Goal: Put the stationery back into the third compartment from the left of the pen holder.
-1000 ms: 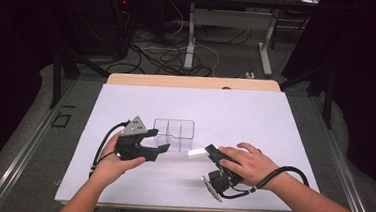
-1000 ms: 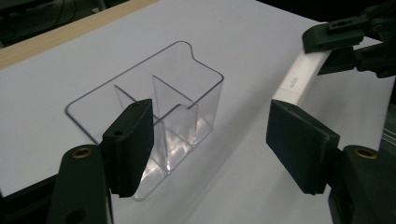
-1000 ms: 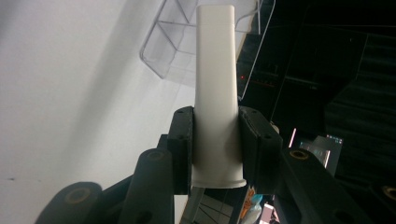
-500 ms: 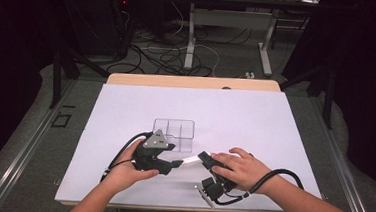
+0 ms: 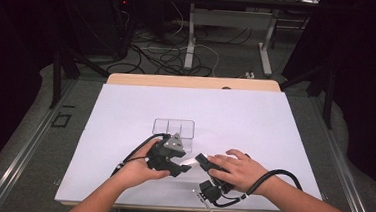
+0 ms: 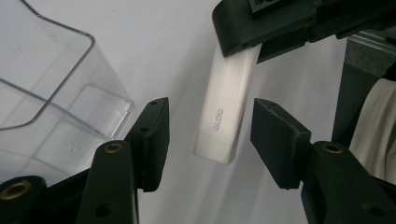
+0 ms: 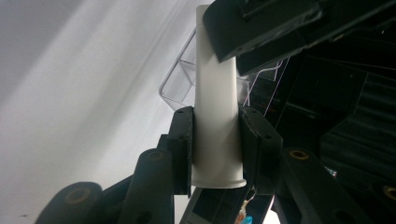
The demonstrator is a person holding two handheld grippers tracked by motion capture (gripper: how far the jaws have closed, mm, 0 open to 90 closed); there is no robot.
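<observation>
A white stick (image 5: 190,161) marked with grey letters is held by its far end in my right gripper (image 5: 201,160), which is shut on it. In the right gripper view the pads (image 7: 183,140) clamp the stick (image 7: 215,93) on both sides. My left gripper (image 5: 183,167) faces the right one, and its jaws have just been closing. In the left gripper view the stick's free end (image 6: 226,107) lies between the left gripper's (image 6: 212,119) jaws, with a gap on each side, so it stands open. Both grippers hover low over the white table sheet (image 5: 255,125).
A clear plastic box (image 5: 174,128) with three compartments stands just behind the grippers, close to the left jaw (image 6: 56,93) and visible past the stick (image 7: 182,79). A cable trails from each gripper. The table's front edge (image 5: 169,207) is near the forearms.
My left gripper has moved right, towards the right gripper, and its jaws now flank the stick's free end. The right gripper has kept its hold and hardly moved.
</observation>
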